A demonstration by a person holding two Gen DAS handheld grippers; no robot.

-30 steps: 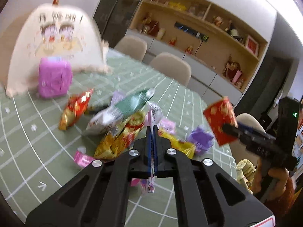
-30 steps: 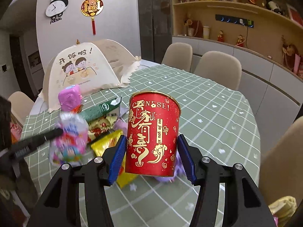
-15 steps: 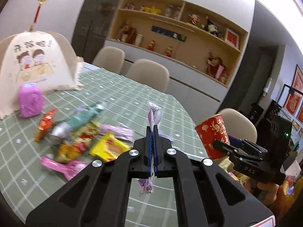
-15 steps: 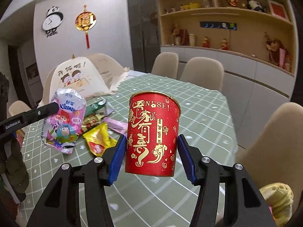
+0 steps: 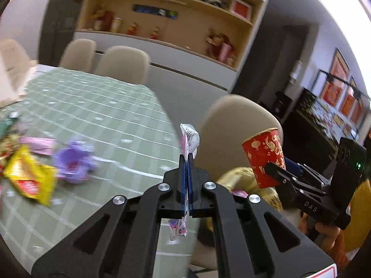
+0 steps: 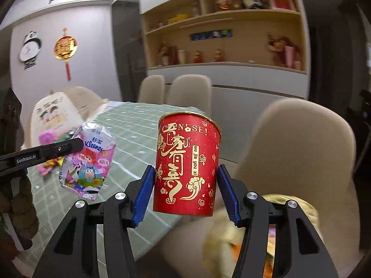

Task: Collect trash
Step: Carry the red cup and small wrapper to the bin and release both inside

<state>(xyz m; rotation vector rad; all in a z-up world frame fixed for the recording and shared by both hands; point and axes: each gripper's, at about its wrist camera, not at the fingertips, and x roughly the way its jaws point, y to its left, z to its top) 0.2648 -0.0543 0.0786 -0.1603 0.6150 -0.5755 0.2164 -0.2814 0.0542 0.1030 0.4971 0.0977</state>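
Beyond the desk (image 5: 97, 118) edge, both loads have been carried: the left hand-held gripper (image 5: 187, 159) pinching a tissue packet (image 6: 89, 159), the right hand-held gripper (image 6: 185, 185) clamping a red cup (image 6: 186, 169), probably for dropping.

Left gripper (image 5: 187, 159) is pinching a thin pink-and-white wrapper (image 5: 189, 139) edge-on between closed jaws, the wrapper sticking out past the fingertips and hanging below them. Off to its right, the right gripper (image 5: 276, 169) is carrying a red paper cup (image 5: 264, 155) upright over a beige chair (image 5: 238, 118). Left of the tool, a purple wrapper (image 5: 73, 161) and a yellow packet (image 5: 27, 179) are lying blurred on the green checked tablecloth (image 5: 97, 113).
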